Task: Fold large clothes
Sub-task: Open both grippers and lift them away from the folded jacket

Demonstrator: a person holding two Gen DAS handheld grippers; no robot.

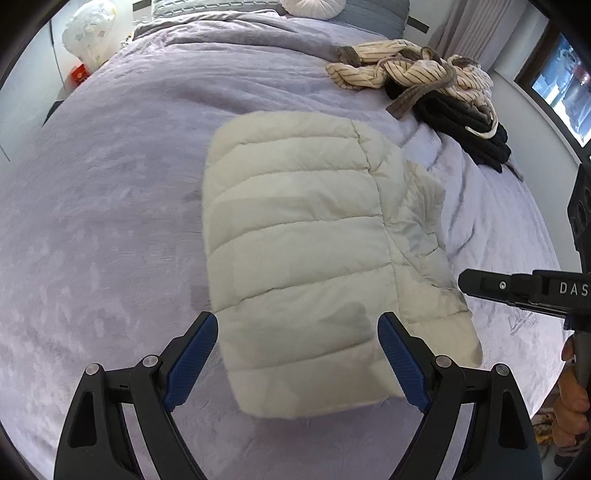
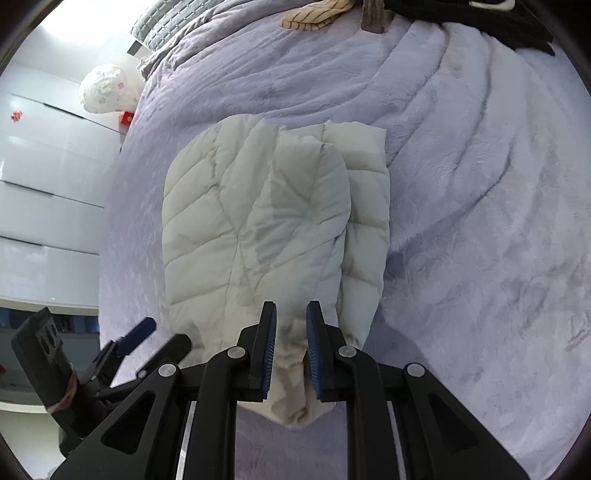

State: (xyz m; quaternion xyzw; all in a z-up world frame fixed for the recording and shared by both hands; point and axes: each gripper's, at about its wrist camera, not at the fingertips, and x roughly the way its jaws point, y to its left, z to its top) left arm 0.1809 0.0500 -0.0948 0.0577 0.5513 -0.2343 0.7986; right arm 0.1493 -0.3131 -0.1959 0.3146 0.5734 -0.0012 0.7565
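A cream quilted puffer jacket (image 1: 303, 236) lies folded into a rough rectangle on the lilac bed cover (image 1: 110, 192). My left gripper (image 1: 297, 325) is open and empty above the jacket's near end, one finger on each side. In the right wrist view the jacket (image 2: 258, 221) lies ahead, and my right gripper (image 2: 291, 317) is shut on a bunched fold at the jacket's near edge. The right gripper's body (image 1: 524, 288) shows at the right edge of the left wrist view. The left gripper (image 2: 140, 336) shows at the lower left of the right wrist view.
A pile of striped cream and black clothes (image 1: 428, 85) lies at the bed's far right, also at the top of the right wrist view (image 2: 480, 22). Grey pillows (image 1: 207, 7) sit at the headboard. A white bag (image 1: 88, 33) stands beside the bed. White cabinets (image 2: 40, 177) stand to the left.
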